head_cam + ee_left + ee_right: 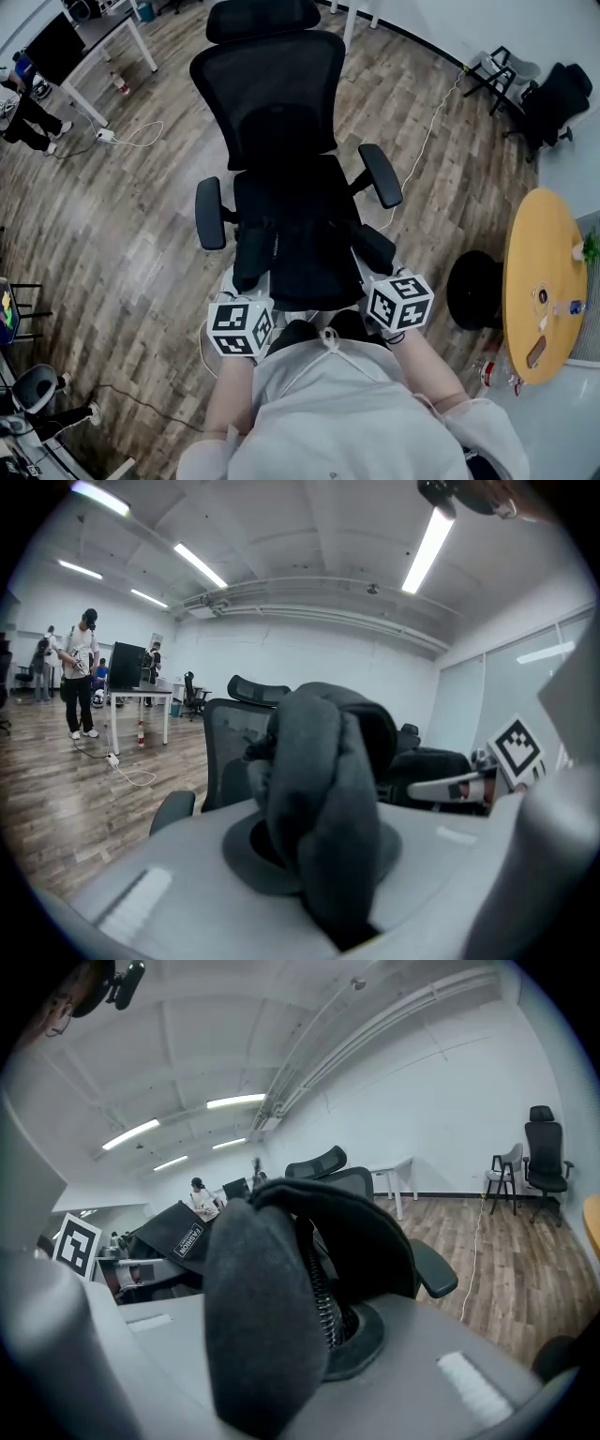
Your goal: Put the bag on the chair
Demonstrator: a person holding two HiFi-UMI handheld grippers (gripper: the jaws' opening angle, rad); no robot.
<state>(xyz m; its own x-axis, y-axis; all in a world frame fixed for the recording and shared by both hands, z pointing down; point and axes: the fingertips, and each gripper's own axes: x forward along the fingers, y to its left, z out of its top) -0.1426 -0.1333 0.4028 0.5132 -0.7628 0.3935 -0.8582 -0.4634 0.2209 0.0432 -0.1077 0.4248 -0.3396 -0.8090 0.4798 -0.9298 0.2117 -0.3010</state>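
A black office chair (272, 94) stands right in front of me, seen from above in the head view. A black bag (298, 239) lies over its seat, between the armrests. My left gripper (253, 251) is shut on the bag's left side and my right gripper (371, 246) is shut on its right side. In the left gripper view, bunched dark fabric of the bag (323, 789) fills the jaws of the left gripper (328, 892). In the right gripper view, black fabric with a zipper, part of the bag (272, 1307), is pinched in the right gripper (281, 1372).
A round yellow table (525, 281) with small items stands at the right, a black stool base (473, 291) beside it. Another black chair (555, 101) is at the back right. A white desk (103, 52), a floor cable (131, 139) and a person (23, 117) are at the back left.
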